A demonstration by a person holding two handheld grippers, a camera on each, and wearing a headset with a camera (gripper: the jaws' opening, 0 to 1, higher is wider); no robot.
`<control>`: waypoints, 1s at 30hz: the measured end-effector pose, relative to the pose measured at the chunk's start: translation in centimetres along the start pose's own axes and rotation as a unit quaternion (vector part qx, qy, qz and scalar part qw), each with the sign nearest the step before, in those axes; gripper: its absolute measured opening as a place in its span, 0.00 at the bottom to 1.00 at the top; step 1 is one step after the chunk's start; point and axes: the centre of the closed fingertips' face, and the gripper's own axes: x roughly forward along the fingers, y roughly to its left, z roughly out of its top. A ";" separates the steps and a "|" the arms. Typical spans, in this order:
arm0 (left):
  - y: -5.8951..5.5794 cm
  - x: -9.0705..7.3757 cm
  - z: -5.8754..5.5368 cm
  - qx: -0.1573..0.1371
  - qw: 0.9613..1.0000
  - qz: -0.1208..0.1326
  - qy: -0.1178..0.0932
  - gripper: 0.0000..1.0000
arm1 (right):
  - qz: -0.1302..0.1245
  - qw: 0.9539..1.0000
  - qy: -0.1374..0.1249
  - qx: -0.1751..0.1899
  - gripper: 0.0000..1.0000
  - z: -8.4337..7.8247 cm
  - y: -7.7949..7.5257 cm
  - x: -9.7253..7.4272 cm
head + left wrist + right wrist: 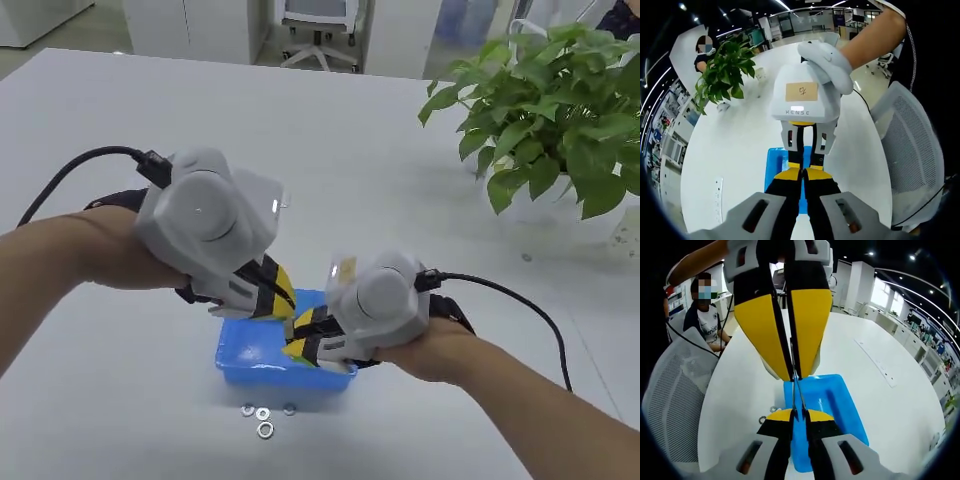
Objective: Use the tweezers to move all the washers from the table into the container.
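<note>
**Tweezers Held Over Container – Washers on the Near Side**

1. Task items. 4 washers (263, 414) lie loose on the white table (110, 410), in a tight cluster just beside the near wall of the blue container (262, 374), on the person's side of it. None can be seen inside the container, though much of its interior is covered by the grippers.

2. Grippers. Both meet tip to tip above the container. In the right gripper view, the right gripper (796, 415) has its jaws drawn together on a thin metal strip, read as the tweezers (796, 392). The left gripper (794, 376) enters from the top of that view, its jaws closed to a narrow slit with the same strip running out of it. Both therefore appear clamped on the tweezers. Which one carries the load cannot be told.

3. Governing relation. The tweezers' long axis runs along the line between the 2 sets of jaws – above the container, not above the washers. The legs appear to converge toward the right gripper. The washers lie below and toward the person from that point, and the right gripper's tips are the nearer pair.

4. Hand pose. The left hand (120, 250) holds its gripper high, angled down and inward. The right hand (435, 350) holds its gripper lower, aimed across the container.

5. Background. A potted plant (550, 110) stands far right.
</note>
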 end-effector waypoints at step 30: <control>-4.9 0.3 -1.1 -0.006 1.000 -0.013 0.009 0.05 | 0.024 1.000 0.000 -0.008 0.11 -0.8 5.0 1.1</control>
